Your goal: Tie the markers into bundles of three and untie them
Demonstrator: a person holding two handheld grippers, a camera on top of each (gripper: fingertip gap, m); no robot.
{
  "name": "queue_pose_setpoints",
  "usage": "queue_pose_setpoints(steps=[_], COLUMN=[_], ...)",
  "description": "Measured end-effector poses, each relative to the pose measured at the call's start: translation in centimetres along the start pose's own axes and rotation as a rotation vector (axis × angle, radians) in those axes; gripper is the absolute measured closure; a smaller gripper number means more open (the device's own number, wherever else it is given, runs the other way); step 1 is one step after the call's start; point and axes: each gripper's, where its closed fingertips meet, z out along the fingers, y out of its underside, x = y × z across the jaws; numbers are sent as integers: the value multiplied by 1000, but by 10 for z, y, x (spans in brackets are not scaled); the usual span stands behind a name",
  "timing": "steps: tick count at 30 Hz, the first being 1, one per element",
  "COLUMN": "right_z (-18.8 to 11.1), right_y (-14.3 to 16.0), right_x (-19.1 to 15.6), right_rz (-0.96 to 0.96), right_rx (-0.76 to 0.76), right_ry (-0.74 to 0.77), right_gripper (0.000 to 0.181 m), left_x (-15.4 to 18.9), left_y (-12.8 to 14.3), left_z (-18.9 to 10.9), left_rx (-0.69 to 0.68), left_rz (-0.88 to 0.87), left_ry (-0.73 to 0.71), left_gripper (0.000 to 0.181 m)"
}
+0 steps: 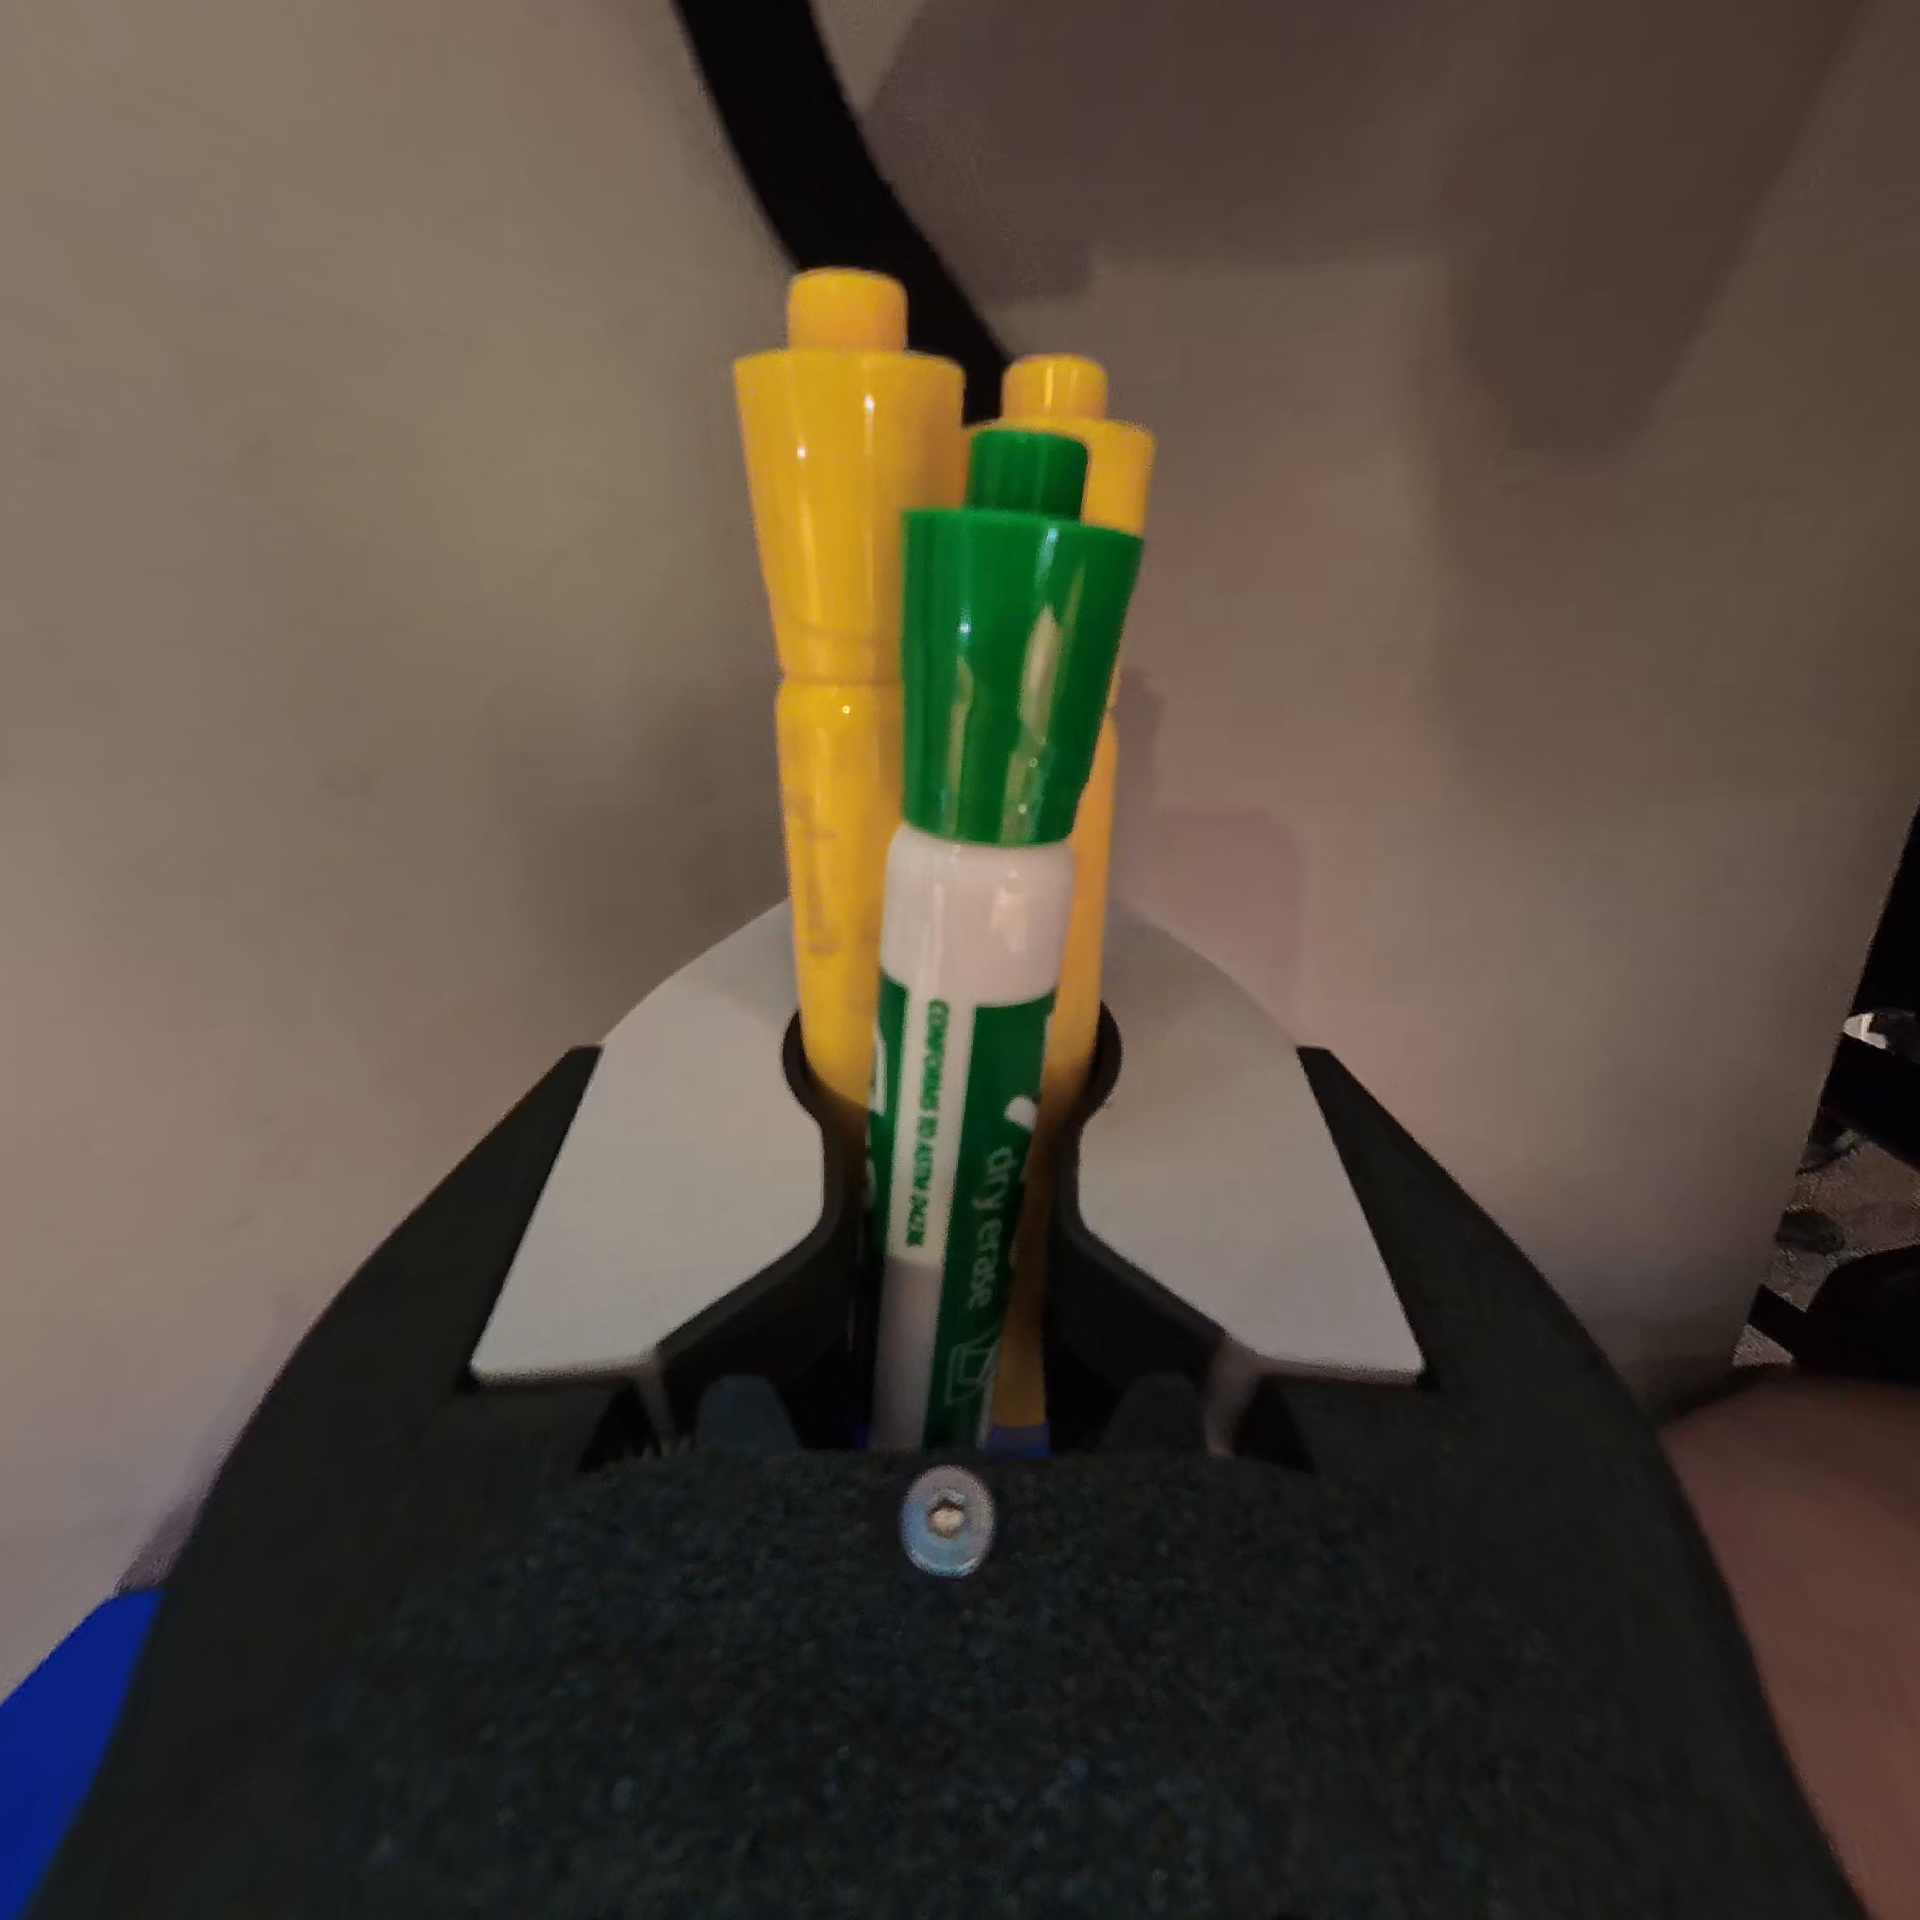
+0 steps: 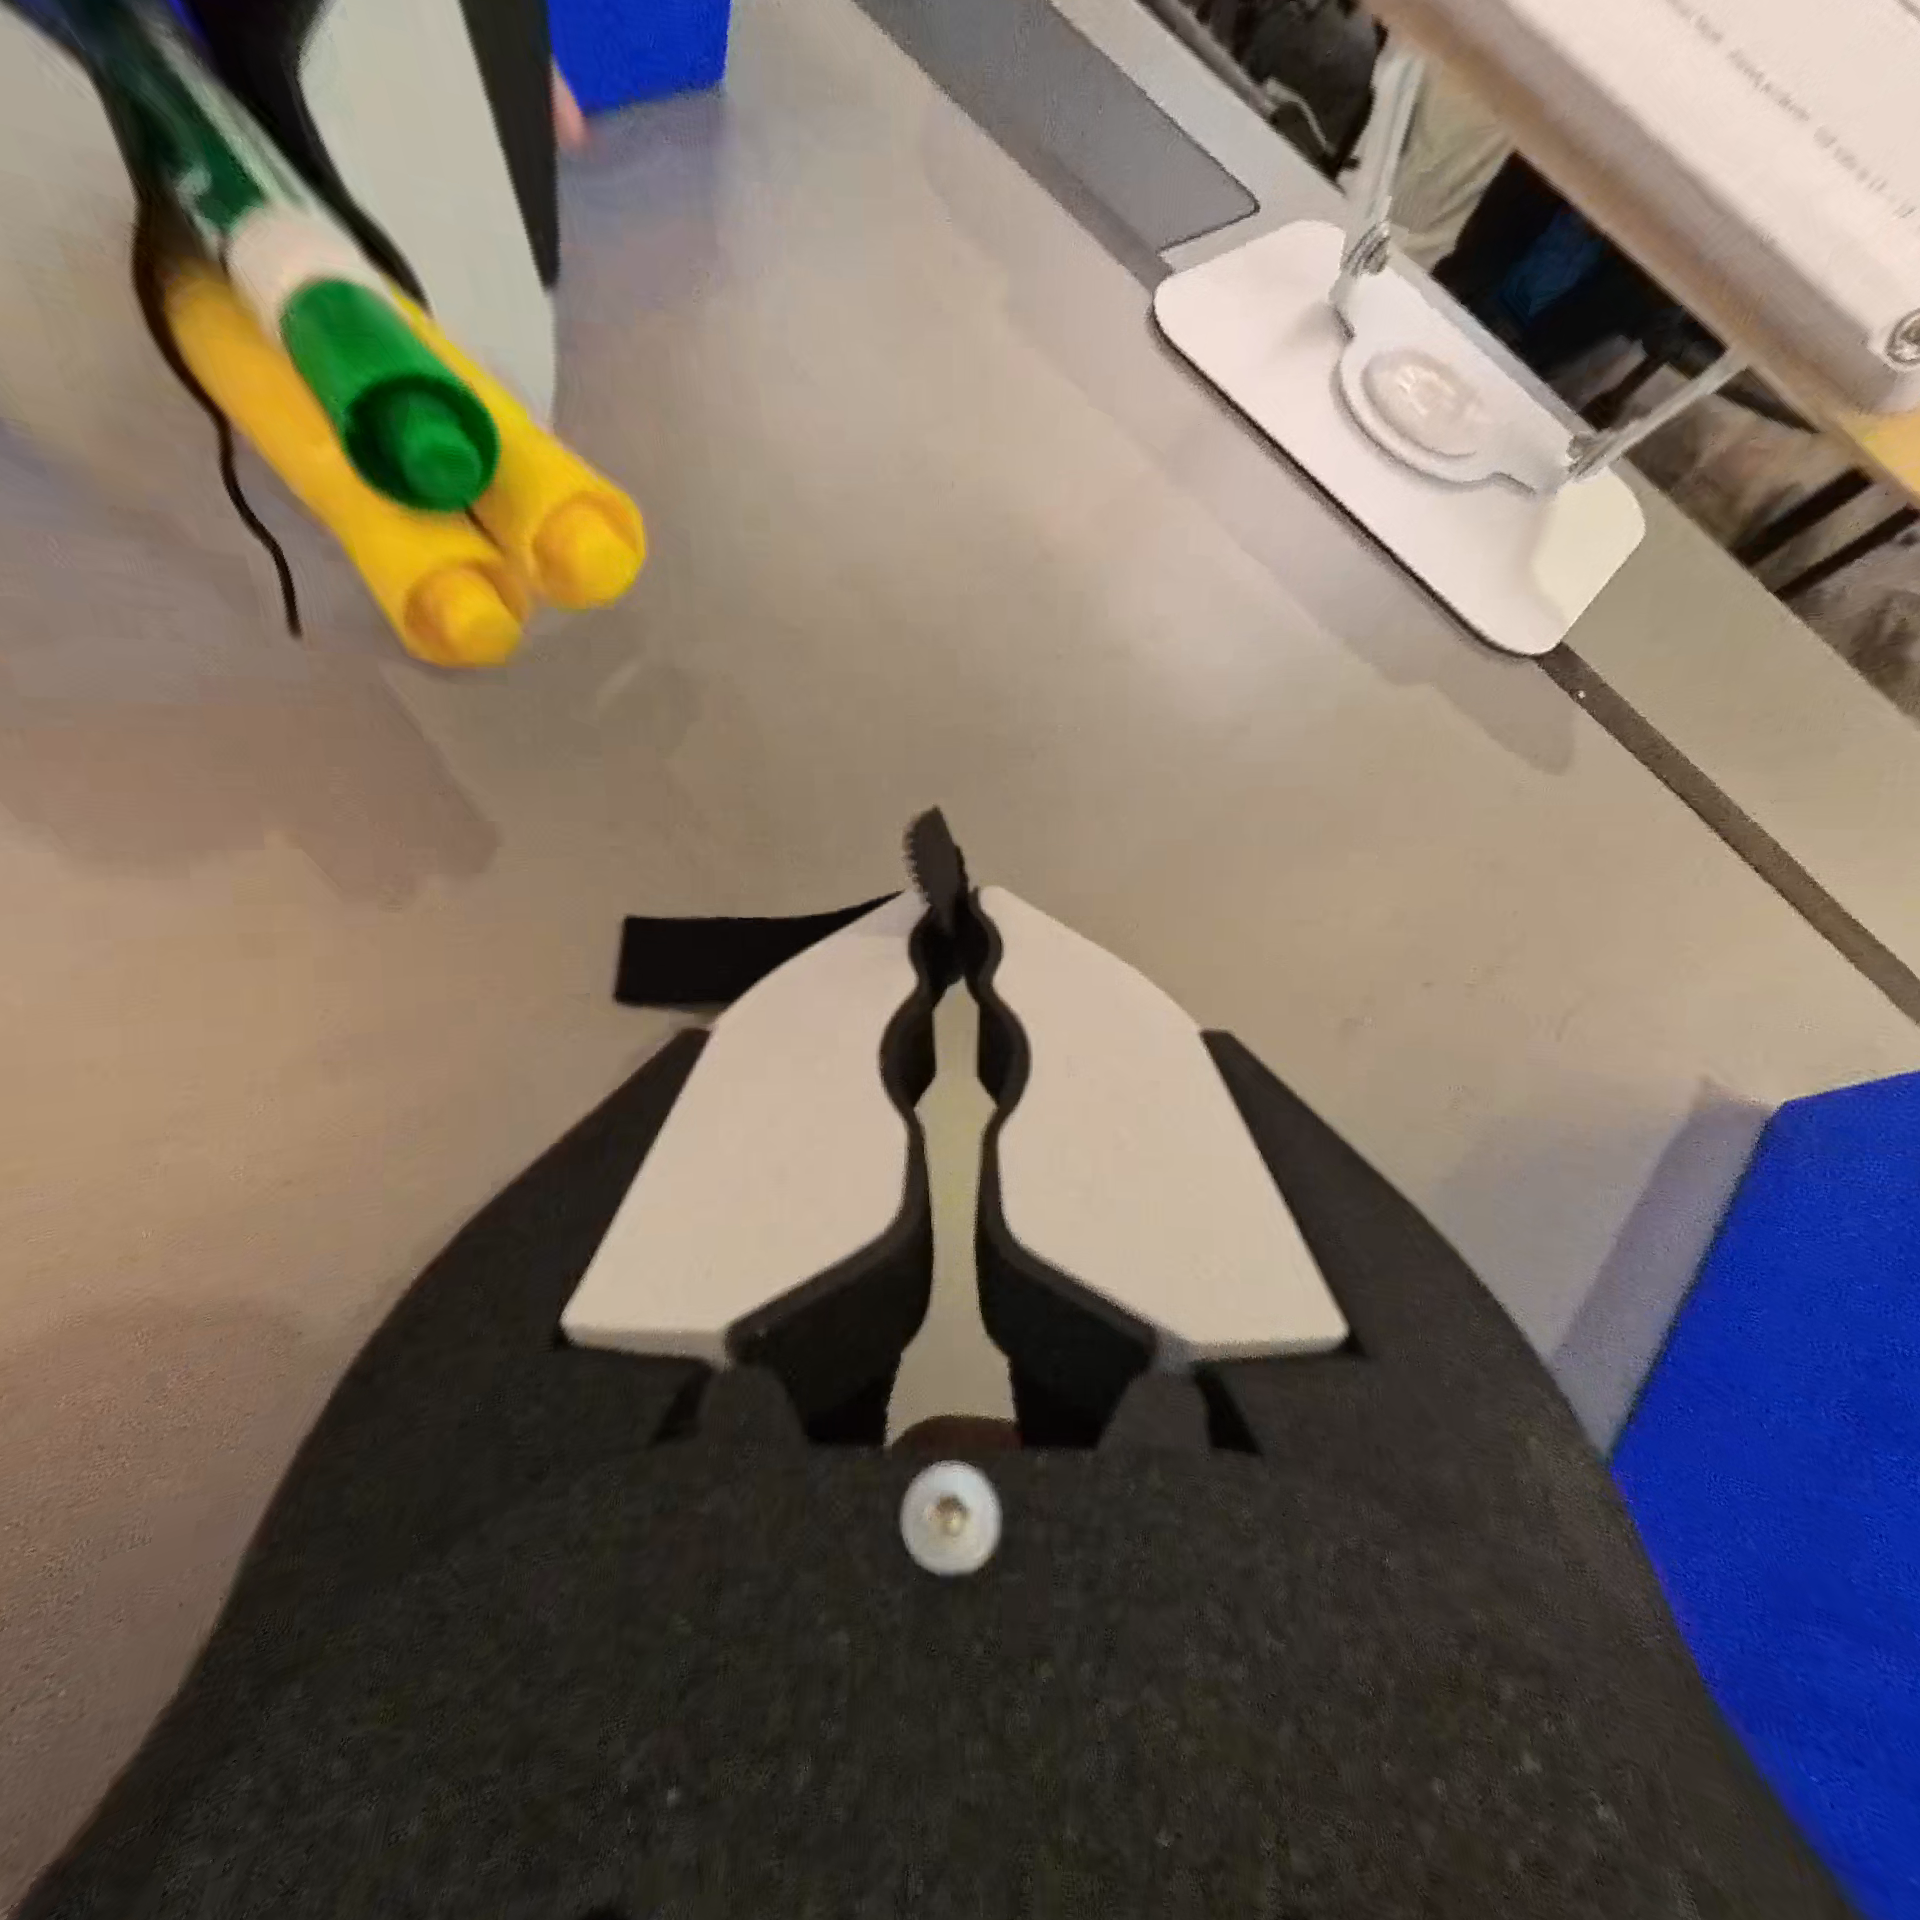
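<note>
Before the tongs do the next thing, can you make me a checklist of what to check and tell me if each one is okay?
1. Three markers together: ok. One green marker and two yellow markers sit side by side.
2. Left tongs gripping the markers: ok, closed around all three barrels.
3. Right tongs holding the black strap: ok, pinched at the tips.
4. Strap wrapped around the markers: cannot tell; the part by the barrels is blurred.
5. Table under the markers: ok, bare there.
</note>
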Motion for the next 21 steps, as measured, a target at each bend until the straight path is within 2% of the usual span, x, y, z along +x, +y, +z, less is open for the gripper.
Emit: queue_pose_setpoints(steps=[3,7,18,21], right_z=[-5,-9,-29,-31], right_y=[-20,-36,-76,-77], right_x=[-9,-29,-79,-88], right_rz=[13,-81,-377,-511], right_rx=[63,119,318,342], right_ry=[-98,-165,-200,-146], right_gripper=[179,179,180,180], left_x=[5,10,8,6], left_y=[-6,-10,-9,-11], left_z=[7,20,29,25], left_rx=[-3,-33,-57,-42], left_rz=[28,42,42,46], left_ry=[27,62,75,55], left_gripper=[140,140,140,140])
